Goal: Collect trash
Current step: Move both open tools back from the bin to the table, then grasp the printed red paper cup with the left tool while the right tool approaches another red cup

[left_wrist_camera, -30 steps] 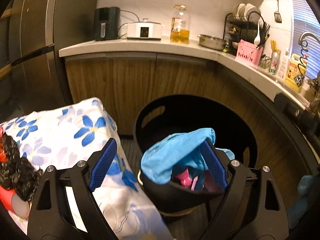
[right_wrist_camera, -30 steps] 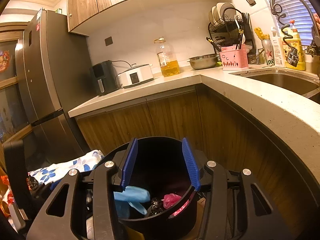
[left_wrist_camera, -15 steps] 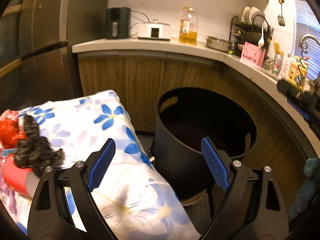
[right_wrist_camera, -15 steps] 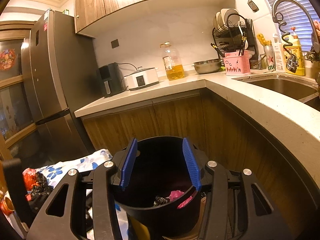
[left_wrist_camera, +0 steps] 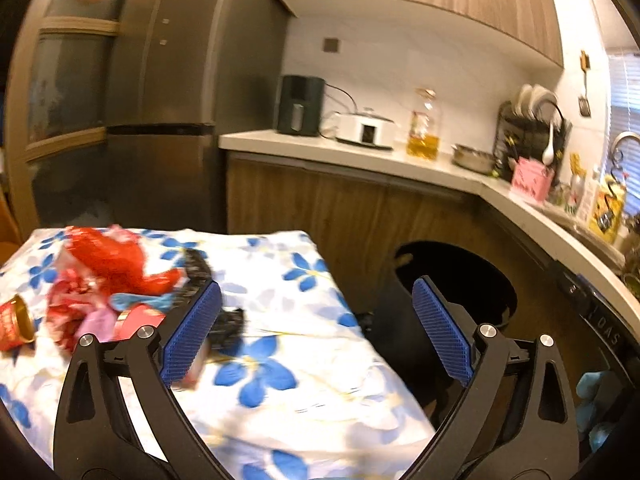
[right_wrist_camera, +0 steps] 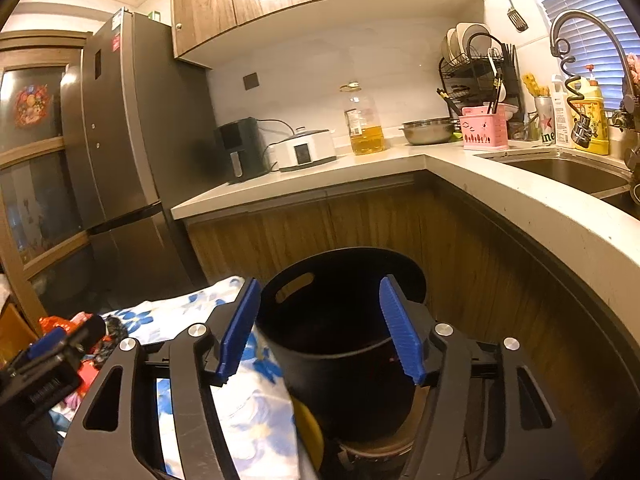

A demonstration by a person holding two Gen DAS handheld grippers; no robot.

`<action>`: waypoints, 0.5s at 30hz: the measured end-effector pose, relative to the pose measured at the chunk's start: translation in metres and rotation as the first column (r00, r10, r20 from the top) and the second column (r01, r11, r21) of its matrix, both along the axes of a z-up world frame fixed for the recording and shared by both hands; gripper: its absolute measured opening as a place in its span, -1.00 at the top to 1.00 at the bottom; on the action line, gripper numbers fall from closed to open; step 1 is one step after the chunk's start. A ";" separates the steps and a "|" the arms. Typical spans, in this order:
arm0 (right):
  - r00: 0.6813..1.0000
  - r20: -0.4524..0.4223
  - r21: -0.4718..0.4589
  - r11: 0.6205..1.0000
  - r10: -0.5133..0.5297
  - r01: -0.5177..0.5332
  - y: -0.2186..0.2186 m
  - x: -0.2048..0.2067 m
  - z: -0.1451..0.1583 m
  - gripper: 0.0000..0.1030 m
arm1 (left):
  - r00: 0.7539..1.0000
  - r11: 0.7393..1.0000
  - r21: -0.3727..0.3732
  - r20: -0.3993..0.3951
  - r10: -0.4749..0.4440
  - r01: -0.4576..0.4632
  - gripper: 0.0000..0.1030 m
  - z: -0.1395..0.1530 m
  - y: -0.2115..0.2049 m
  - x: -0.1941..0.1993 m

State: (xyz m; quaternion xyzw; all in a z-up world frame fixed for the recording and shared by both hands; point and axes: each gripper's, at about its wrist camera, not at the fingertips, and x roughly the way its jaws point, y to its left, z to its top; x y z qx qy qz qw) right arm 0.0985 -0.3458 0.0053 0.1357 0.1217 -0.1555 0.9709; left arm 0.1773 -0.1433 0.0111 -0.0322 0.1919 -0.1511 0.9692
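The trash (left_wrist_camera: pixel 108 280) lies in a loose heap on the far left part of the tabletop (left_wrist_camera: pixel 304 392), which is covered by a white cloth with blue flowers: crumpled red wrapping, pink and pale blue scraps, a dark crinkled piece, and a red cup (left_wrist_camera: pixel 14 322) tipped on its side at the left edge. In the right wrist view the same heap shows only as a small red and dark patch at the cloth's far left. The black bin (right_wrist_camera: pixel 340 332) stands on the floor just beside the tabletop's right edge, in front of the wooden cabinet doors; its inside is too dark to make out. The left tool (left_wrist_camera: pixel 316 332) hangs above the cloth, its jaws spread wide and just opened further, with nothing between them; its left pad (left_wrist_camera: pixel 192 336) overlaps the near edge of the heap in the picture, though whether it touches I cannot tell. The right tool (right_wrist_camera: pixel 320 332) points at the bin, jaws moderately apart and just opened further, framing the bin's rim without gripping it. Behind runs a pale kitchen counter (right_wrist_camera: pixel 360 168) carrying an oil bottle (right_wrist_camera: pixel 364 124).
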 end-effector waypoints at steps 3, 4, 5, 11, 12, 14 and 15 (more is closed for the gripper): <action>1.000 0.004 0.005 1.000 0.022 -0.022 0.015 -0.004 -0.001 -0.27 | 0.998 0.999 -0.007 0.025 0.054 -0.054 -0.87 0.001 0.024 -0.010; 0.999 0.004 0.005 0.999 0.035 -0.035 0.023 -0.004 -0.001 -0.28 | 0.997 0.997 -0.009 0.031 0.074 -0.073 -0.87 0.000 0.034 -0.013; 0.999 0.003 0.002 0.999 0.044 -0.044 0.029 -0.003 -0.001 -0.28 | 0.995 0.996 -0.011 0.037 0.094 -0.094 -0.87 -0.001 0.045 -0.016; 0.993 -0.004 -0.006 0.993 0.118 -0.118 0.066 0.004 -0.006 -0.28 | 0.973 0.974 -0.025 0.049 0.224 -0.223 -0.88 -0.009 0.104 -0.027; 0.992 -0.005 -0.006 0.992 0.128 -0.128 0.071 0.005 -0.007 -0.29 | 0.968 0.969 -0.027 0.048 0.248 -0.247 -0.88 -0.011 0.114 -0.027; 0.988 -0.012 -0.008 0.988 0.156 -0.156 0.085 0.009 -0.011 -0.29 | 0.949 0.950 -0.021 0.054 0.312 -0.311 -0.88 -0.016 0.137 -0.030; 0.986 -0.014 -0.007 0.986 0.167 -0.168 0.090 0.010 -0.013 -0.29 | 0.939 0.941 -0.016 0.058 0.340 -0.339 -0.88 -0.018 0.147 -0.031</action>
